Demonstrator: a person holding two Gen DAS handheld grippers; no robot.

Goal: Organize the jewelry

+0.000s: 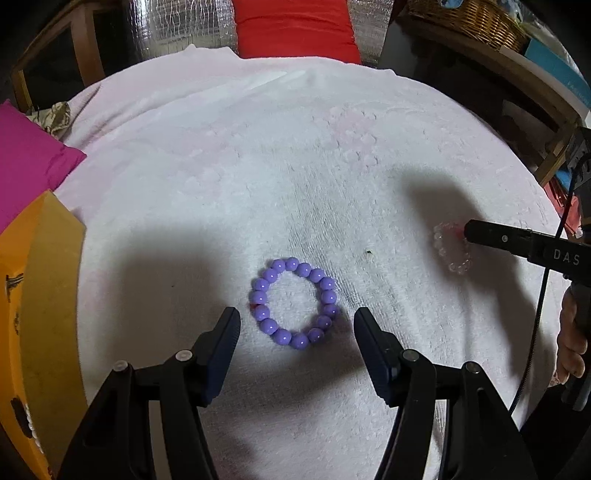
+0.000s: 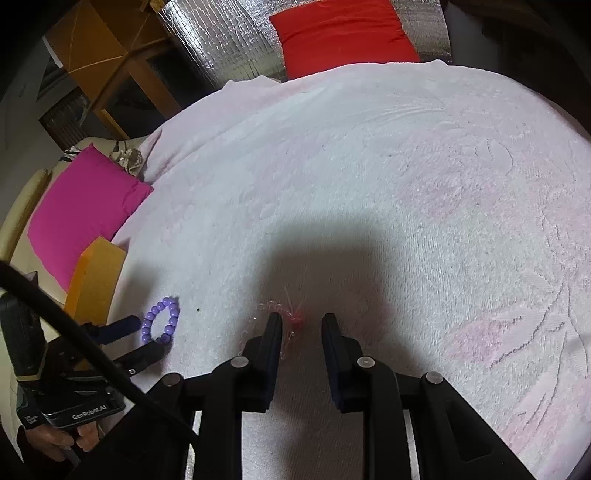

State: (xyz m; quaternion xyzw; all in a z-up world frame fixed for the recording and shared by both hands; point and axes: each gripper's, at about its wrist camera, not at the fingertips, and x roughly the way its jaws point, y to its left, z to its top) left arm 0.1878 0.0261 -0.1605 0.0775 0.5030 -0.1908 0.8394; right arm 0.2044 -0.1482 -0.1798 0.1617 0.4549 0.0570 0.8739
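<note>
A purple bead bracelet (image 1: pixel 325 284) lies flat on the white towel (image 1: pixel 295 166). My left gripper (image 1: pixel 297 316) is open just above it, one finger on each side of the ring, not touching. The same purple bracelet (image 2: pixel 170 314) and left gripper (image 2: pixel 149 336) show at the lower left of the right wrist view. A clear bead bracelet (image 1: pixel 443 251) with a red knot (image 2: pixel 297 322) lies to the right. My right gripper (image 2: pixel 302 318) stands over it with its jaws narrowly apart. The knot lies between them, unpressed, and some clear beads (image 2: pixel 266 306) curve around the left finger.
An orange box (image 1: pixel 40 295) stands at the towel's left edge, also seen as the orange box (image 2: pixel 96 280). A magenta cushion (image 2: pixel 81 206) lies behind it. A red cushion (image 2: pixel 343 37) sits past the far edge. A wicker basket (image 1: pixel 469 18) is on a wooden shelf at the far right.
</note>
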